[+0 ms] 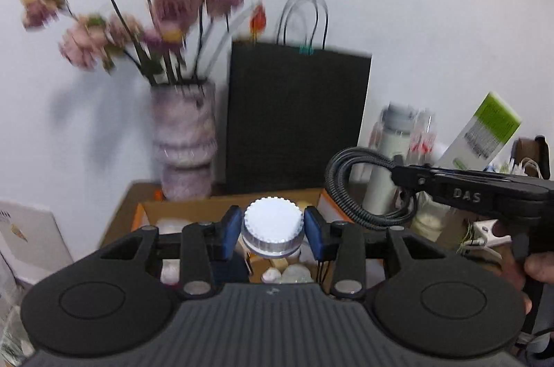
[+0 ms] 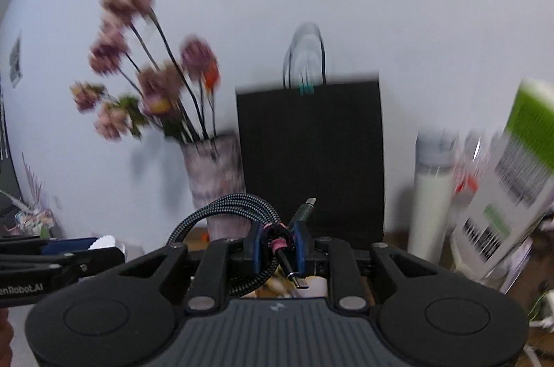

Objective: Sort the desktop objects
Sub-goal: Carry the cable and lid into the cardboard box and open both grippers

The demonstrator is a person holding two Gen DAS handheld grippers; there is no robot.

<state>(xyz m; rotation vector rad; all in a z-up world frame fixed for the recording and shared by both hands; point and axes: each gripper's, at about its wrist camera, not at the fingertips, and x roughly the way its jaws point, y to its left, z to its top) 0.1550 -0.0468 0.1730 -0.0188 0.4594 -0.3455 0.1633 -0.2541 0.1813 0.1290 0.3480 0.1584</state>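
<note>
My left gripper [image 1: 272, 232] is shut on a small jar with a white ribbed lid [image 1: 272, 223], held above an open cardboard box [image 1: 194, 207] that holds several small pale items. My right gripper [image 2: 277, 247] is shut on a coiled black braided USB cable [image 2: 228, 211], its plugs sticking out between the blue pads. The right gripper with the cable coil [image 1: 349, 186] also shows in the left wrist view, to the right of the jar. The left gripper shows at the left edge of the right wrist view [image 2: 52, 259].
A mottled vase of pink flowers [image 1: 185, 138] and a black paper bag [image 1: 294, 117] stand against the white wall behind the box. A white bottle with a grey cap [image 1: 391, 155] and a green-and-white carton [image 1: 484, 131] stand at the right. A white box [image 1: 27, 235] sits at the left.
</note>
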